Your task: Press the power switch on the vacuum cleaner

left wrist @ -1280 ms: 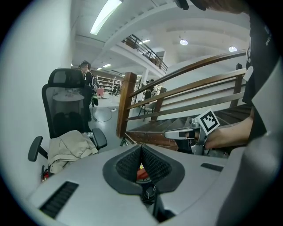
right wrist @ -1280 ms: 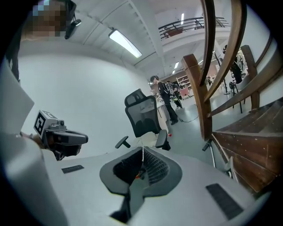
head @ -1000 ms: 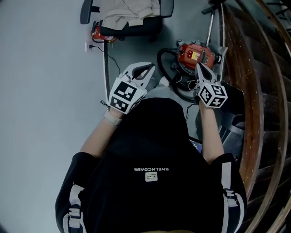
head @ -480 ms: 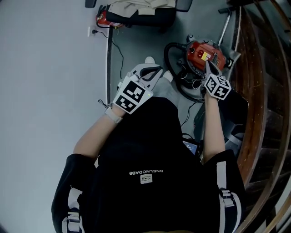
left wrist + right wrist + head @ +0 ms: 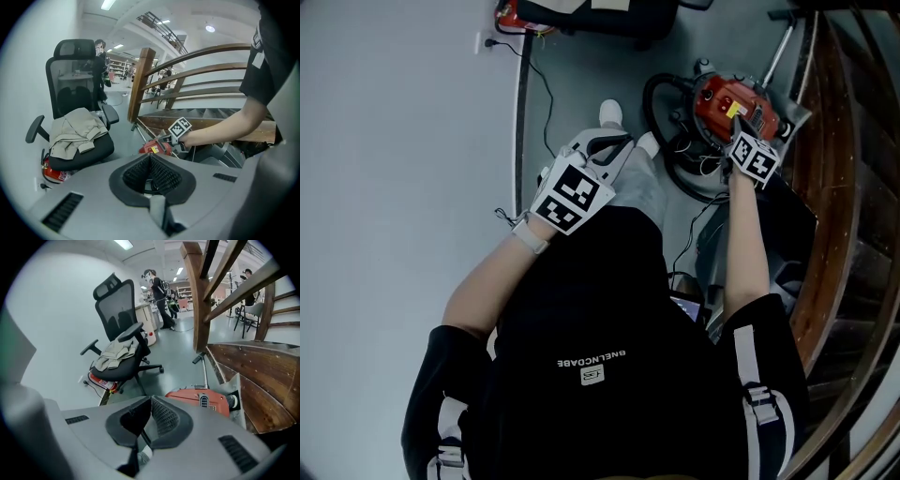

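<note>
As the right tongs [image 5: 735, 124] have stretched forward and down to the red top of the vacuum cleaner [image 5: 712, 94], on the floor beside the stairs | right jaws closed, empty | left tongs [image 5: 619, 147] closed, empty, idle | press looks imminent; contact itself unconfirmed.

A line of small white capitals crosses the person's black shirt [image 5: 592, 375], upside down in the head view and too small to read surely. The yellow label [image 5: 734, 109] on the red vacuum cleaner [image 5: 719, 95] cannot be read.
</note>
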The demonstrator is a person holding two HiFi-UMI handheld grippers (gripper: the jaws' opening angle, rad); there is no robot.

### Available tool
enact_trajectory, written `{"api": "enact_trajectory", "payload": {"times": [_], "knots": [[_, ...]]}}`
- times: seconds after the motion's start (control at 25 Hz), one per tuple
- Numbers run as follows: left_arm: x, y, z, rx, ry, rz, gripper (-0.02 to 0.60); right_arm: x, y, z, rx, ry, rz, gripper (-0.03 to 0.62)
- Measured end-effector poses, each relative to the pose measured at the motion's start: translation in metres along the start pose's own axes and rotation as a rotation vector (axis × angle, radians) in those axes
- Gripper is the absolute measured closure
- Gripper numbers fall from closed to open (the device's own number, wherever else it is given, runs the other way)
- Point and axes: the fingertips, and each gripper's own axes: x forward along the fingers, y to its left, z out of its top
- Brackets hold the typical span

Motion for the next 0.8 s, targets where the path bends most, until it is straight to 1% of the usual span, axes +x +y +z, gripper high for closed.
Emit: {"api": "enact_trajectory", "payload": {"times": [0.2,0.32,0.44,0.56,0.8], "knots": [[0.025,0.014,-0.02,-0.037,0.021,0.01,0.566,0.041,-0.019,-0.015,-0.007,0.045,-0.036,0.565],[0.038,0.02,-0.027,-0.068,0.025,0.013,0.566,0.062,-0.034,-0.024,-0.005,0.07,-0.057,0.565],[0.048,0.026,-0.031,-0.089,0.035,0.014,0.566,0.084,-0.046,-0.03,-0.006,0.09,-0.069,0.565],[0.056,0.03,-0.045,-0.106,0.065,0.008,0.566,0.104,-0.053,-0.037,-0.005,0.109,-0.08,0.565],[0.073,0.034,-0.057,-0.132,0.075,0.005,0.566,0.139,-0.066,-0.049,-0.015,0.154,-0.092,0.565]]}}
